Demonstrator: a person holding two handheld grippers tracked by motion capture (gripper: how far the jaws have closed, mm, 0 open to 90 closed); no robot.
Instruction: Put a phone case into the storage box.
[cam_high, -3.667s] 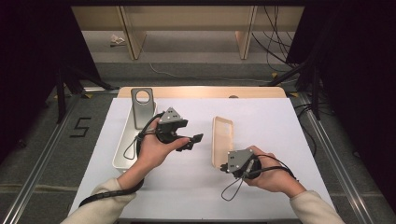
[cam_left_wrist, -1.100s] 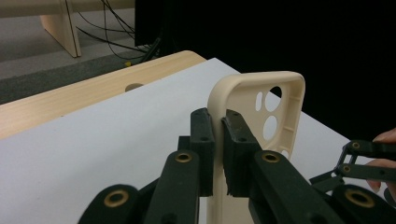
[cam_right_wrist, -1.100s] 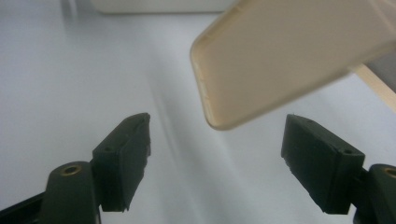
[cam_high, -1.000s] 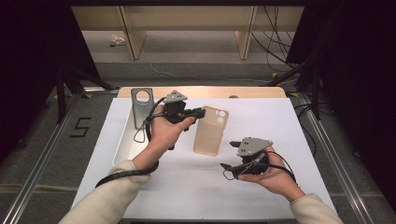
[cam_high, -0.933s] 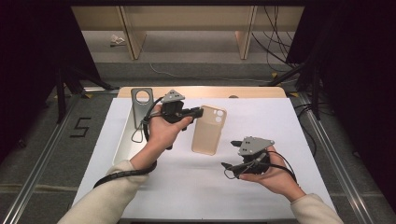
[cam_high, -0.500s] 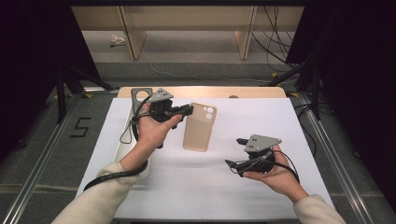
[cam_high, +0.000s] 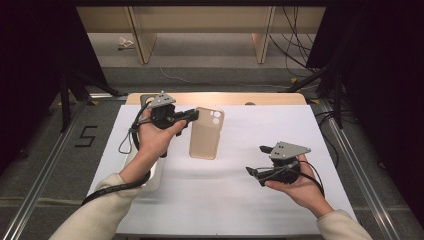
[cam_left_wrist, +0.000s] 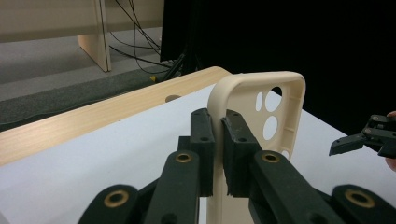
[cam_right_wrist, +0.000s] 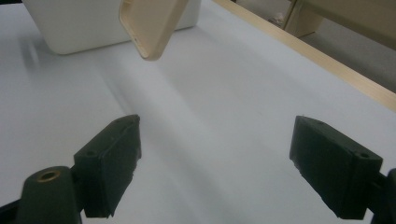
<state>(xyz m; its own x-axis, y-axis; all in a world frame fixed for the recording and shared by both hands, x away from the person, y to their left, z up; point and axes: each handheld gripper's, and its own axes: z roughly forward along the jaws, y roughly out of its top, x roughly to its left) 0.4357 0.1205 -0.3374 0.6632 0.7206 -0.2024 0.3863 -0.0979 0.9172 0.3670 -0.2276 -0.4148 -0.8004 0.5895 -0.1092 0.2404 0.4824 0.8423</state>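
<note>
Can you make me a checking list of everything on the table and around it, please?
Surface: white table sheet over a wooden top.
Job's things: beige phone case, lifted off the sheet.
Clutter: pale tray at the left edge.
Grippers: left gripper shut on the case's rim; right gripper open with nothing between its jaws.
Cables: one trails from each gripper; more lie on the floor behind.
Surroundings: wooden shelf legs, a dark stand, a floor mark "5".

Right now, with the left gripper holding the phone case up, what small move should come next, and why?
Probably carry the phone case a little further toward the white tray. The left gripper is shut on the case's edge, holding it clear of the table, while the right gripper hangs open and empty, so no handover seems set up.
</note>
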